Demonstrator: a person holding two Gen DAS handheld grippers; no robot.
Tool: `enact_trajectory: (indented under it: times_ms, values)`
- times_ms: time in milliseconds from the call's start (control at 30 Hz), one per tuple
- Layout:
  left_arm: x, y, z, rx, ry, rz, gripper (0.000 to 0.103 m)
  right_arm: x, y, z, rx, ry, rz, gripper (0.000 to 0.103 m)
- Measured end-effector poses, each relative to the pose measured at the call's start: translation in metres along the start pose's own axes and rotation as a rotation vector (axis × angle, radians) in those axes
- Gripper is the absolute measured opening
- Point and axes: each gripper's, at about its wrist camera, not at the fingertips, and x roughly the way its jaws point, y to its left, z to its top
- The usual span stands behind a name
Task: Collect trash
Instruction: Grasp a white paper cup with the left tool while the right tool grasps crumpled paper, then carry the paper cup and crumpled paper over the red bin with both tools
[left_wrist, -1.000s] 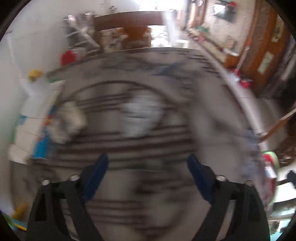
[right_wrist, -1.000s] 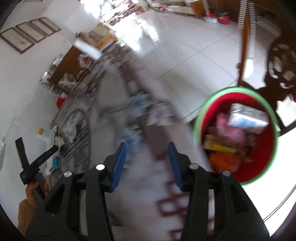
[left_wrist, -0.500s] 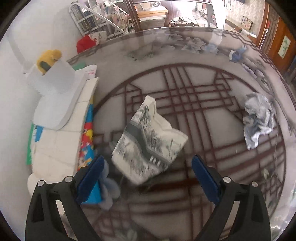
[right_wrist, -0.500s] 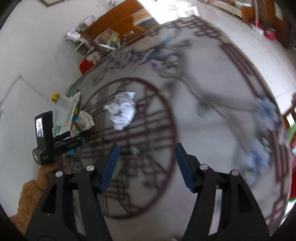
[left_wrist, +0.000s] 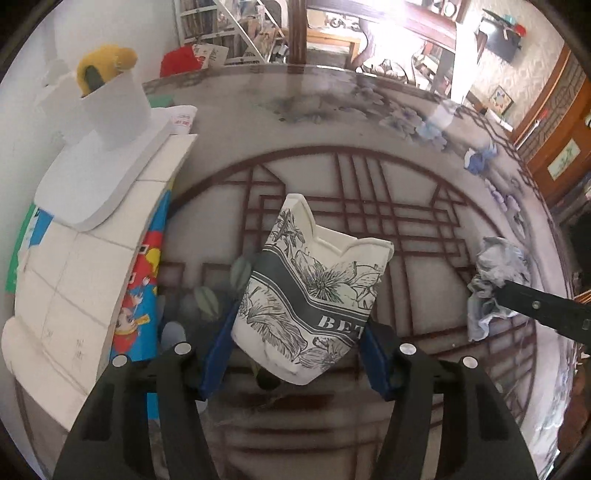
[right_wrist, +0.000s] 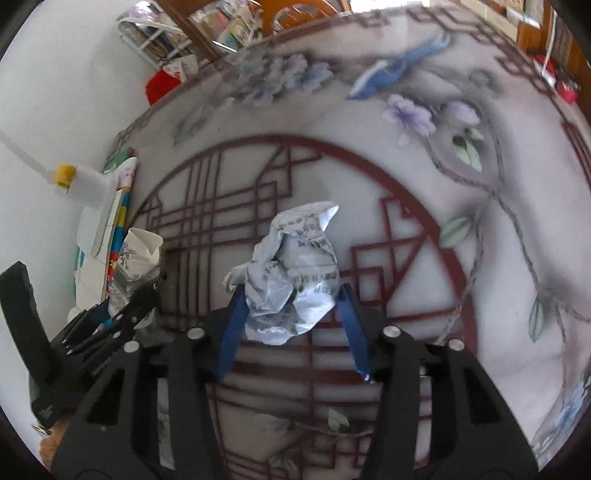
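Observation:
A crushed paper cup (left_wrist: 314, 295) with a grey flower print lies on the patterned glass table (left_wrist: 332, 122). My left gripper (left_wrist: 301, 336) is open, its blue fingers on either side of the cup's lower end. The cup also shows in the right wrist view (right_wrist: 138, 258). A crumpled blue-white wrapper (right_wrist: 291, 284) lies at the table's middle. My right gripper (right_wrist: 291, 299) is open, its fingers flanking the wrapper. The wrapper (left_wrist: 495, 277) and a right finger (left_wrist: 543, 306) show at the right of the left wrist view.
White foam pieces (left_wrist: 92, 192) and a colourful cartoon book (left_wrist: 144, 291) lie stacked along the table's left edge by the wall. A small blue scrap (left_wrist: 478, 158) lies at the far right of the table. Shelves and wooden furniture stand behind.
Both grippers have moved in low over the table. The left has closed in around the paper cup, the right around the crumpled wrapper. The red bin has left the right view.

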Motion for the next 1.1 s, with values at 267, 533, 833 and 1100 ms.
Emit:
enact_trajectory:
  times_ms: [267,533,833,1100]
  values:
    - [-0.054,-0.022,-0.020,-0.001,-0.078,-0.100,0.058,-0.074,-0.002,-0.045,-0.096,-0.093,0.042,0.043]
    - [-0.108,-0.077,-0.066,0.081,-0.119,-0.208,0.058,-0.148,-0.040,-0.135,-0.071,-0.159,0.004,0.043]
    - [-0.136,-0.122,-0.109,0.129,-0.121,-0.294,0.058,-0.191,-0.079,-0.199,0.037,-0.246,-0.049,0.043]
    - [-0.162,-0.150,-0.130,0.175,-0.160,-0.321,0.058,-0.212,-0.098,-0.215,0.075,-0.287,-0.056,0.043]
